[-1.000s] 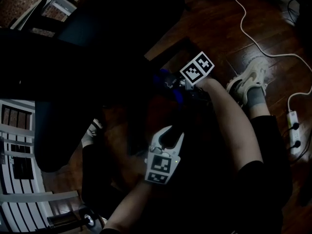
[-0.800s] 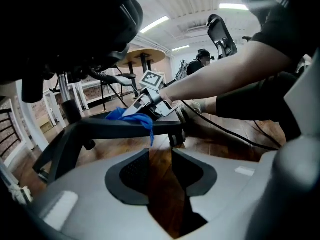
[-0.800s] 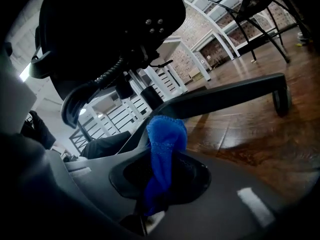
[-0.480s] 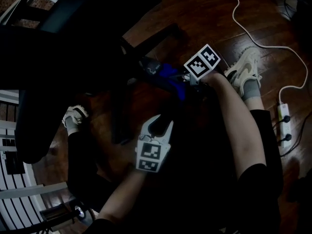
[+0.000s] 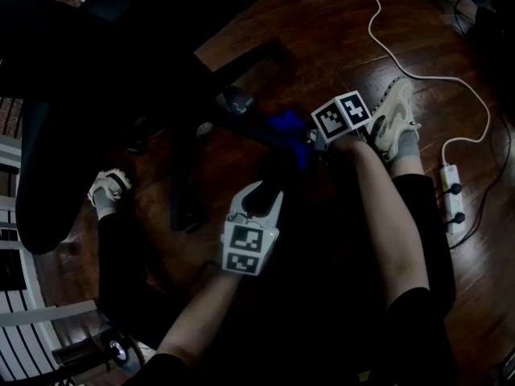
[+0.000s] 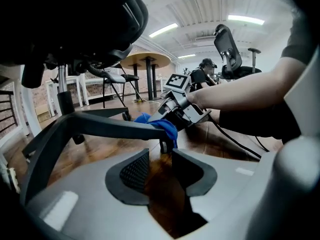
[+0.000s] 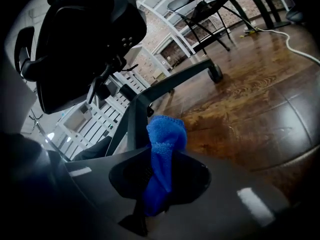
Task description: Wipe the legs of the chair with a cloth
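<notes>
A dark office chair stands over the wooden floor, and its legs [image 5: 241, 63] spread out from a hub. My right gripper [image 5: 310, 145] is shut on a blue cloth [image 5: 288, 127], which lies against the outer end of one leg. In the right gripper view the cloth [image 7: 162, 154] is bunched between the jaws, with the grey leg [image 7: 134, 119] just behind it. My left gripper [image 5: 259, 193] hangs open nearer to me, nothing between its fingers. The left gripper view looks past its jaws [image 6: 161, 159] at the leg [image 6: 100, 126], the cloth [image 6: 162, 126] and the right gripper [image 6: 182, 108].
A white cable [image 5: 386, 47] runs across the floor to a power strip [image 5: 449, 195] at the right. My shoes [image 5: 394, 119] [image 5: 109, 187] rest on either side. A white rack [image 5: 16, 240] stands at the left. A round table [image 6: 147, 61] and other chairs stand further back.
My right gripper has carried the cloth to the right, outward along the chair leg away from the hub. My left gripper has sunk a little, still open.
</notes>
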Demonstrator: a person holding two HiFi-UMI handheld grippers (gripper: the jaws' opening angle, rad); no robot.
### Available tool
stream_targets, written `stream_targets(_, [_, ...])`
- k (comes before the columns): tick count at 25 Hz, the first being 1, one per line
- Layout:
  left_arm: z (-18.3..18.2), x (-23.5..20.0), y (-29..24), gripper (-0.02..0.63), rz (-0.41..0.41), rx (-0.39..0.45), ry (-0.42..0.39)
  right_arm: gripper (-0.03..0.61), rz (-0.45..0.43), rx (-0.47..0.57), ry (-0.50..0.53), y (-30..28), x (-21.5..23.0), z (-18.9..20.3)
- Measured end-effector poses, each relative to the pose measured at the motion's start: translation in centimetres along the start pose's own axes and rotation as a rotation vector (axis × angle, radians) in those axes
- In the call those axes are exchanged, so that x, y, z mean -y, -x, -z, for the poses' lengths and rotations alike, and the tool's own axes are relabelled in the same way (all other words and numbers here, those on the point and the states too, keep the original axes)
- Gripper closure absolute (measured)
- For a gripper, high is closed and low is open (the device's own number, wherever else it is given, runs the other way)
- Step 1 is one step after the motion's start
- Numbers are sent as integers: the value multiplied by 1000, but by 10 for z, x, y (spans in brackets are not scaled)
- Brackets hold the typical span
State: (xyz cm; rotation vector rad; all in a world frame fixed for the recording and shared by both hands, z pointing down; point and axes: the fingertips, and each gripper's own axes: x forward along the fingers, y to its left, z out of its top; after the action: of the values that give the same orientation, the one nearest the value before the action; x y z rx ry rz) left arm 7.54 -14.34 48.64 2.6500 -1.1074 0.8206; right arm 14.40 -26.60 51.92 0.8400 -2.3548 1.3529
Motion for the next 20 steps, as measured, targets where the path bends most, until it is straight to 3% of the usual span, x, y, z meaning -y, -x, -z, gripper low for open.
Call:
stream_targets(5, [3, -33, 18, 472, -109, -3, -8, 499, 47, 86, -32, 16, 0, 9])
stream_targets(9, [10, -117, 50, 469, -361, -74, -41, 494, 143, 141, 67, 23, 3, -2])
stream_targets(11, [24, -167, 67, 423, -476, -151, -37, 494, 180, 158, 93, 21, 5, -12])
stream_targets(13, [41, -207, 80, 385, -537, -226, -2, 494, 192, 130, 85, 12, 8, -13])
stream_targets(16, [65, -236, 82, 376, -517, -306, 60, 495, 178, 86, 27, 3, 11, -4])
stream_targets(20, [99, -230, 61, 387, -387, -394, 165, 499, 151, 88, -49, 1, 13, 4])
